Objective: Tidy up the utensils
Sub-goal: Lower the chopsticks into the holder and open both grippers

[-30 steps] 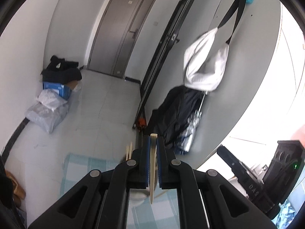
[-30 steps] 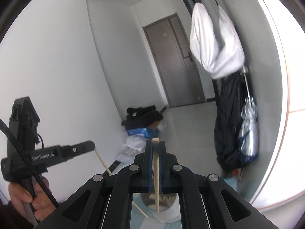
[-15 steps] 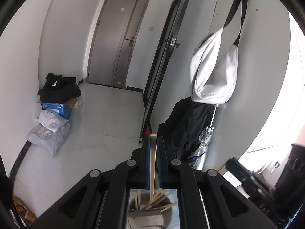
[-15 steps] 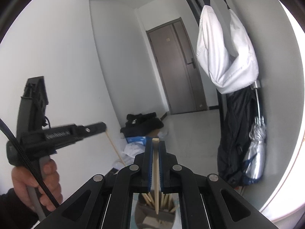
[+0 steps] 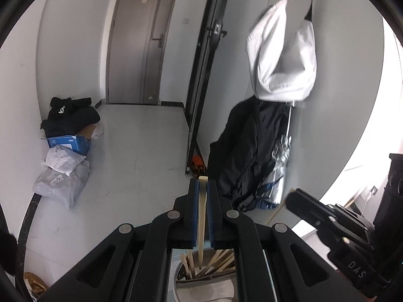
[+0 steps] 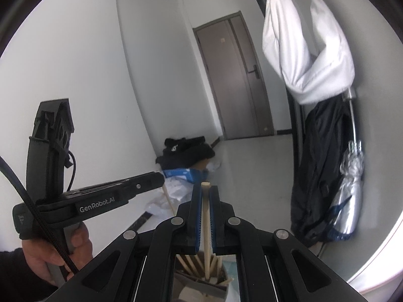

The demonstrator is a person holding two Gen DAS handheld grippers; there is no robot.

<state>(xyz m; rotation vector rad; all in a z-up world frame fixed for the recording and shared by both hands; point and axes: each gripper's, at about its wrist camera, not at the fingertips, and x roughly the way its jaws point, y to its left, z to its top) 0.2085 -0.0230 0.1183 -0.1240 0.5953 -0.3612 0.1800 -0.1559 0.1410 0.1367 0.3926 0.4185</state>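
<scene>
Hallway floor [image 5: 141, 156], two grippers (each pinching one chopstick), perhaps one holder [image 5: 201, 280]

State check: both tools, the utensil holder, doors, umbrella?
left tool: shut on chopstick, tip over the holder
right tool: shut on second chopstick
utensil holder: upright, chopsticks inside
grey door: closed
black door: ajar
silver umbrella: folded, hanging

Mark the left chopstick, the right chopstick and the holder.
left chopstick [image 5: 202, 216]: left wrist view, shaft between the pads.
right chopstick [image 6: 206, 216]: right wrist view, shaft between the pads.
holder [image 5: 201, 293]: left wrist view, front wall below the rim.
</scene>
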